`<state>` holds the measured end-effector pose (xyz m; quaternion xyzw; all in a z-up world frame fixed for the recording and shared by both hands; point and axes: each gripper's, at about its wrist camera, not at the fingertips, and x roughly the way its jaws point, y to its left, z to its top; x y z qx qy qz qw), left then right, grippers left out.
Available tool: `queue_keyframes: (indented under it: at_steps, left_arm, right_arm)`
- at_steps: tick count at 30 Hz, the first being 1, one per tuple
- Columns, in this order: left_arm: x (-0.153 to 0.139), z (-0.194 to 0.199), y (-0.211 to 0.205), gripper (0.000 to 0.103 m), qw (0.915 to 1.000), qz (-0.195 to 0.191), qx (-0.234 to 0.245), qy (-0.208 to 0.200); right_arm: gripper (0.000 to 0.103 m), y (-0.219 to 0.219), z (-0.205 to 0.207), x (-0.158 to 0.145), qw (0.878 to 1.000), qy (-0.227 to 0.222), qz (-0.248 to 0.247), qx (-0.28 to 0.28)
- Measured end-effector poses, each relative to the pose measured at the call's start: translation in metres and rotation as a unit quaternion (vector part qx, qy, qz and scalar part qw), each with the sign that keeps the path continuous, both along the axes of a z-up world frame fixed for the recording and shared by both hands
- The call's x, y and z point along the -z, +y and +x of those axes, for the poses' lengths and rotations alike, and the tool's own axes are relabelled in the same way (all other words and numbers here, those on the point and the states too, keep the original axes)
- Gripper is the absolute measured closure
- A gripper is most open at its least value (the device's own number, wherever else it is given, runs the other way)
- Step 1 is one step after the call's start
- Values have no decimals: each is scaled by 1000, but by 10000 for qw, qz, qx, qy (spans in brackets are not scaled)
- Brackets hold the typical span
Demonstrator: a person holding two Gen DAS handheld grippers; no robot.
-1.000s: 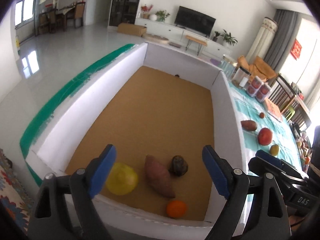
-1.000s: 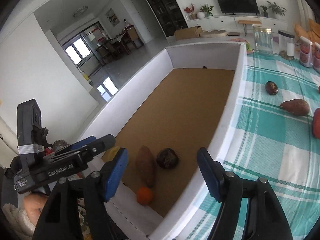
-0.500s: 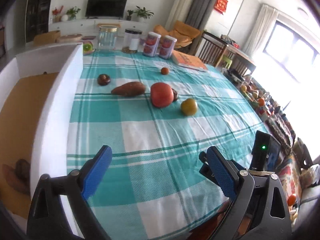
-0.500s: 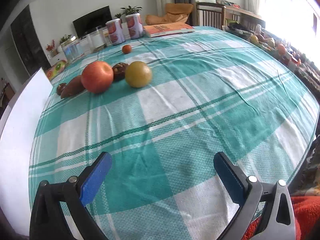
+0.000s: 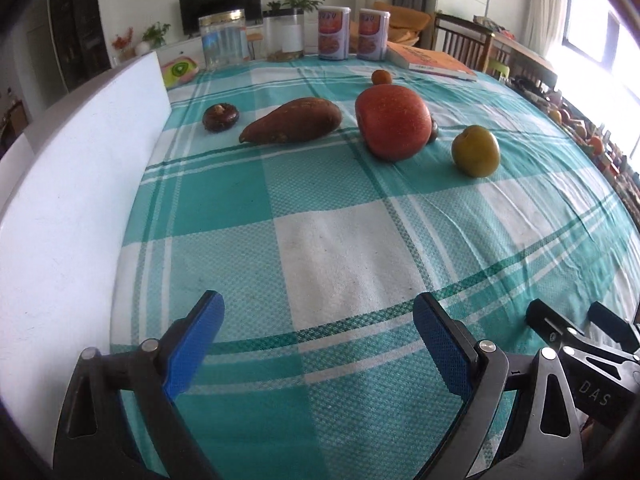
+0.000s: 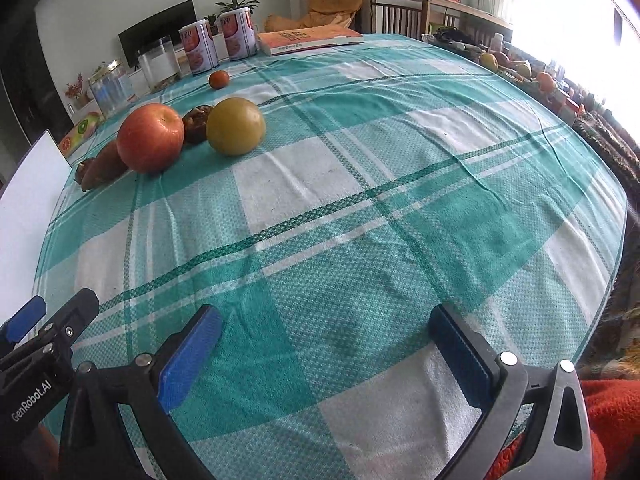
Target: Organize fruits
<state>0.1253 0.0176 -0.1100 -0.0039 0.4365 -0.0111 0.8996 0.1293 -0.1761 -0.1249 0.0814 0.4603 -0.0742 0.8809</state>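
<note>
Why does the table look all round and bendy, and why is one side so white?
Left wrist view: the fisheye lens bows the tablecloth and the white box wall; window glare washes out the right edge. Right wrist view: same bulge, stronger glare at the top right; the apple looks sharp.

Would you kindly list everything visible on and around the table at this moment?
Apple: one, red, mid-table.
Sweet potato: one, brown, left of the apple.
Yellow-green fruit: one, right of the apple.
Small orange fruit: one, behind the apple.
Dark round fruits: two, one near the box, one behind the apple.
Cans: two, red-white, far edge.
Jars: two, clear, far edge.
Book: one, orange, far right.
Box wall: white, left.
Tablecloth: teal-white check.
Left gripper: open, empty.
Right gripper: open, empty.
</note>
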Motion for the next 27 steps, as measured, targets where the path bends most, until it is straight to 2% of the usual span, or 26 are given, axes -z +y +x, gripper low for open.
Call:
queue_keyframes:
  at_steps: [2, 12, 27]
  left_arm:
    - [8, 1, 3, 7, 9999, -10, -28, 119]
    - [9, 5, -1, 1, 9998, 55, 74, 147]
    - [9, 5, -2, 1, 9998, 59, 73, 147]
  right_arm:
    - [0, -1, 0, 0, 10000, -10, 33, 7]
    - [0, 2, 1, 1, 10000, 34, -85, 9]
    - [0, 4, 3, 2, 9999, 57, -144, 0]
